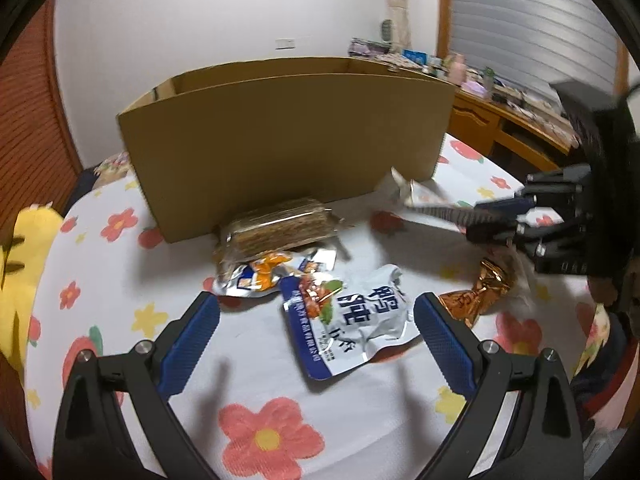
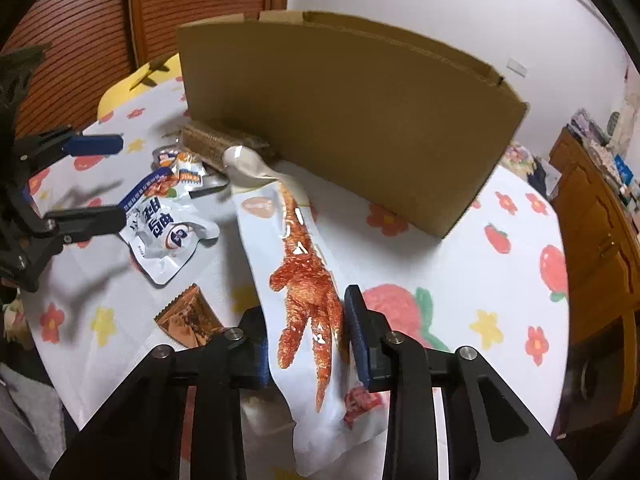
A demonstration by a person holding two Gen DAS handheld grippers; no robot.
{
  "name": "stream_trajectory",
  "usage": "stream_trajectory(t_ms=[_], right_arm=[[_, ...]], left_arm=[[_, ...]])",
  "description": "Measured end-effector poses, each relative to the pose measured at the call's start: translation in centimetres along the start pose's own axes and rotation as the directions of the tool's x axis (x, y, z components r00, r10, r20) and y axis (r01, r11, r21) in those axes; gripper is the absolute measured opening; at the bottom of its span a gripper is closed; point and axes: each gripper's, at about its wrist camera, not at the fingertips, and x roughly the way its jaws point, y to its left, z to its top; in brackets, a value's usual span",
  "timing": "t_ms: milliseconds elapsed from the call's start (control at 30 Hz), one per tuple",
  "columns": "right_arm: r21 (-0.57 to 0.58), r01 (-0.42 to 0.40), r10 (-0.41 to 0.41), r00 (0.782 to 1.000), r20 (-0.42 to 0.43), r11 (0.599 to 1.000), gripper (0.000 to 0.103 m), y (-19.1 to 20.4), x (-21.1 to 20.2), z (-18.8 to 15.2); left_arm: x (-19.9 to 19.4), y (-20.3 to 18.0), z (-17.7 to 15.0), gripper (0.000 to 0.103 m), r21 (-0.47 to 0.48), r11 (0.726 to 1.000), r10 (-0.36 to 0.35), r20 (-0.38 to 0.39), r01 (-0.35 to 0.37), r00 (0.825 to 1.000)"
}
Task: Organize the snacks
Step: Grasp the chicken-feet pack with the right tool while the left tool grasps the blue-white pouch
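Note:
My right gripper (image 2: 304,332) is shut on a long white pouch (image 2: 298,264) printed with a red chicken foot, and the pouch's far end is lifted off the cloth. In the left wrist view that pouch (image 1: 416,196) sticks out of the right gripper (image 1: 490,220) at the right. My left gripper (image 1: 316,316) is open, low over a white-and-blue pouch (image 1: 352,320) that lies between its fingertips and a little ahead. A tall cardboard box (image 1: 288,140) stands behind. A clear wafer pack (image 1: 276,228) leans at the box's foot, with a small orange-and-white pouch (image 1: 264,276) in front of it.
A copper-coloured wrapper (image 1: 476,292) lies on the flowered cloth (image 1: 260,432) to the right of the blue pouch. A yellow cushion (image 1: 24,264) sits at the table's left edge. A cluttered wooden cabinet (image 2: 600,216) stands beyond the right side.

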Motion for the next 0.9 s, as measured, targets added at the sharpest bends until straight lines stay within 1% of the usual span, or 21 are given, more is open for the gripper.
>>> stream_trajectory(t_ms=[167,233,267,333,400,500,567,633,700,733,833,900], right_arm=[[0.045,-0.007,0.005,0.999,0.048,0.999,0.029,-0.9,-1.5,-0.1],[0.068,-0.019,0.014,0.998,0.069,0.998,0.029,-1.1,-2.0,-0.1],[0.083,-0.028,0.021,0.996,0.082,0.996,0.029,-1.3,-2.3,-0.2],[0.097,-0.039,0.03,0.995,0.095,0.994,0.029,-1.5,-2.8,-0.3],[0.117,-0.047,0.034,0.993,0.112,0.992,0.029,-1.7,-3.3,-0.5],[0.146,-0.058,0.038,0.99,0.134,0.988,0.029,-1.9,-4.1,-0.9],[0.174,-0.066,0.04,0.988,0.149,0.983,0.029,-2.3,-4.6,-1.4],[0.204,-0.073,0.041,0.987,0.158,0.976,0.029,-2.6,-4.8,-1.9],[0.231,-0.079,0.042,0.986,0.162,0.97,0.029,-3.1,-4.8,-2.3],[0.239,-0.081,0.042,0.986,0.163,0.968,0.029,-3.2,-4.8,-2.5],[0.268,-0.079,0.037,0.986,0.161,0.96,0.029,-3.6,-4.4,-3.1],[0.282,-0.073,0.028,0.987,0.161,0.957,0.029,-3.8,-4.2,-3.3]], left_arm=[[0.0,-1.0,0.7,0.096,0.112,0.993,-0.043,-0.014,0.044,0.999],[0.1,-1.4,1.0,0.087,0.16,0.985,-0.068,-0.028,0.071,0.997],[0.2,-1.7,1.3,0.086,0.186,0.979,-0.072,-0.041,0.079,0.997],[0.6,-2.1,1.7,0.08,0.233,0.967,-0.094,-0.069,0.108,0.993],[1.1,-2.5,2.0,0.079,0.266,0.954,-0.115,-0.103,0.139,0.988],[2.2,-2.8,2.5,0.079,0.292,0.941,-0.125,-0.163,0.169,0.979],[2.9,-2.9,2.6,0.079,0.297,0.934,-0.138,-0.207,0.197,0.969],[3.2,-3.0,2.5,0.079,0.298,0.931,-0.146,-0.231,0.213,0.962],[3.6,-3.1,2.3,0.08,0.301,0.925,-0.153,-0.269,0.234,0.951],[3.4,-3.2,2.1,0.08,0.312,0.922,-0.146,-0.266,0.229,0.953],[3.0,-3.5,1.6,0.08,0.328,0.914,-0.142,-0.295,0.239,0.945],[2.8,-3.7,1.3,0.08,0.337,0.911,-0.134,-0.303,0.238,0.944]])
